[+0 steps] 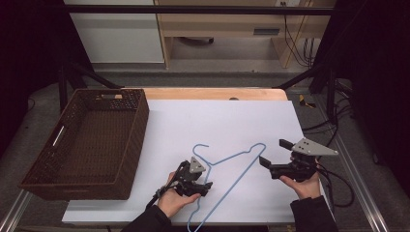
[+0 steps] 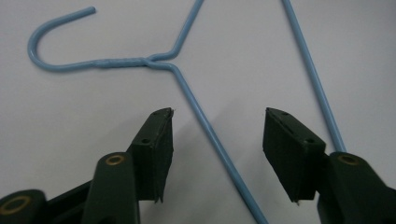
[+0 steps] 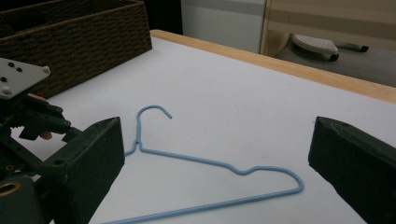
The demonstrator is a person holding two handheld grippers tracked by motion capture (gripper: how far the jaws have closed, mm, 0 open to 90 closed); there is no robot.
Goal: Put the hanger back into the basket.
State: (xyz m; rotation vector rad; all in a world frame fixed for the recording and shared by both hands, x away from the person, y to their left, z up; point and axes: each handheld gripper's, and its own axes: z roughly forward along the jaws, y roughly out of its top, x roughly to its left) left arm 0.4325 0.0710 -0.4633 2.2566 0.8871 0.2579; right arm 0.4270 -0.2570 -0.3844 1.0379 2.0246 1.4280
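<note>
Currently, the blue wire hanger (image 1: 227, 181) is lying flat on the white counter (image 1: 217, 121) beside the basket (image 1: 87, 145), looking light, thin and springy, with the left tongs (image 2: 217, 154) straddling its shoulder wire wide open and empty, and the right tongs (image 1: 273, 154) waiting equally open.

Inventory, counted by kind:

- Light blue wire clothes hanger (image 1: 227, 171): one, flat on the sheet, near centre.
- Dark brown woven rectangular basket (image 1: 133, 145): one, at the left side of the table.
- White sheet covering the tabletop (image 1: 217, 121): one.
- Light wooden table (image 1: 212, 93): one, its edge visible along the far side of the sheet.
- Black two-jaw handheld grippers: two, the left gripper (image 1: 193, 178) near centre, the right gripper (image 1: 273, 157) near right.
- Grey three-cornered plates: two, one on top of each gripper.
- Hands: two, one holding each gripper.
</note>
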